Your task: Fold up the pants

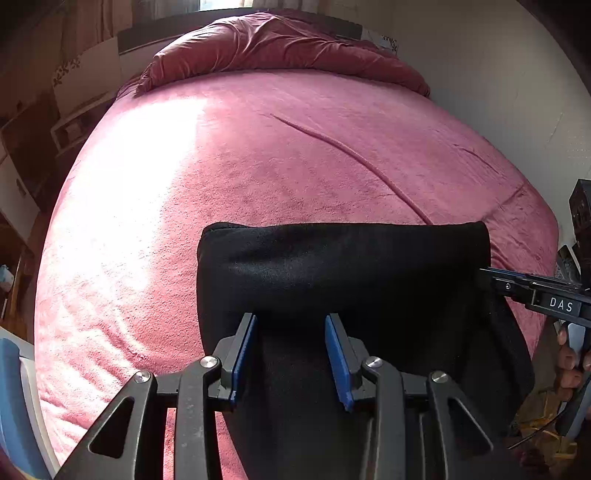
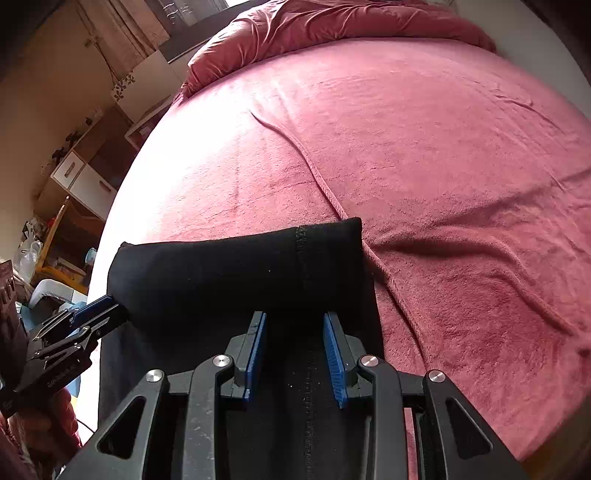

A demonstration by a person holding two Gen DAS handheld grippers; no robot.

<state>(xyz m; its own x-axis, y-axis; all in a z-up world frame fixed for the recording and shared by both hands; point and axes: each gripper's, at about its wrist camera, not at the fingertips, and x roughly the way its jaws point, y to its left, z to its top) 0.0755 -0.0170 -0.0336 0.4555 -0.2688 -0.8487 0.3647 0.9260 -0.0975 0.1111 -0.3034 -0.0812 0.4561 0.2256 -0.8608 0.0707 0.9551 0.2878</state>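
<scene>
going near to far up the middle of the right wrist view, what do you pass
right gripper jaws, open → black pants, folded edge farthest → pink blanket → bunched red duvet at the head of the bed

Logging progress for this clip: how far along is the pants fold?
The black pants already lie doubled on the pink blanket, fold edge facing away. Both claws, left and right, are open over them, gripping nothing. Any further fold and smoothing remain.

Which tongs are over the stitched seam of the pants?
The right tongs: the black pants' stitched seam runs up between their open fingers. The left tongs, also open, hang over plain black fabric nearer the other side.
</scene>
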